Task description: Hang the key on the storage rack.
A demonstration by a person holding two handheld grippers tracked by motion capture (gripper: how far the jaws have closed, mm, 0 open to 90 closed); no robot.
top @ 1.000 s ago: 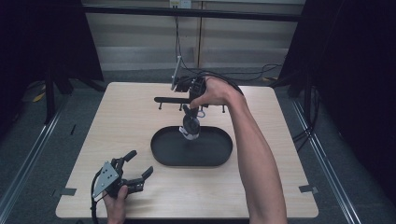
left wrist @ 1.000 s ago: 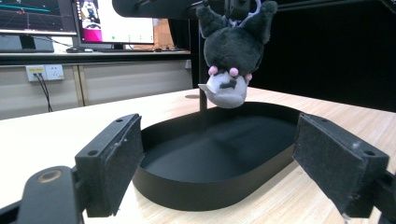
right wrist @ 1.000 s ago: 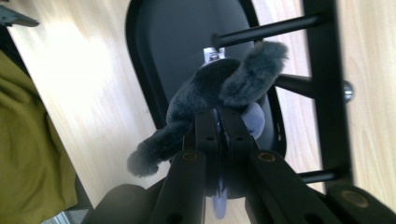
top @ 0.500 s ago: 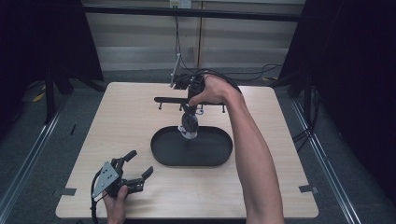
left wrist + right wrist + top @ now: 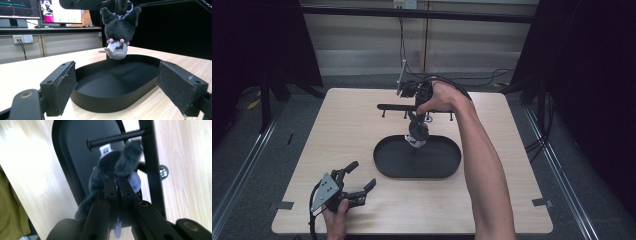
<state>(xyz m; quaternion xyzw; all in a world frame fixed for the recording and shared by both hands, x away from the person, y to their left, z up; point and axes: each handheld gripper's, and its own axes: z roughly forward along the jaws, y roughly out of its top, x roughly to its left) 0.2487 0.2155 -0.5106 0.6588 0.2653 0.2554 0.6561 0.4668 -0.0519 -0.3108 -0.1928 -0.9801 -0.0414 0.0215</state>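
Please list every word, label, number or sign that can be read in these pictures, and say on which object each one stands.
No text can be read.
Monitors behind the table: coloured graphics and windows, lettering too blurred.
White tag beside the plush toy: dark marks, too blurred.
Tray, rack, both grippers: no markings visible.

Left tongs (image 5: 357, 181) spread wide, low, right tongs (image 5: 417, 131) clamped, arm outstretched

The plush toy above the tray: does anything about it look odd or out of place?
Yes. The plush toy hangs upside down, its face toward the black tray and its ears up, held by the right gripper. Nothing looks damaged or spilled.
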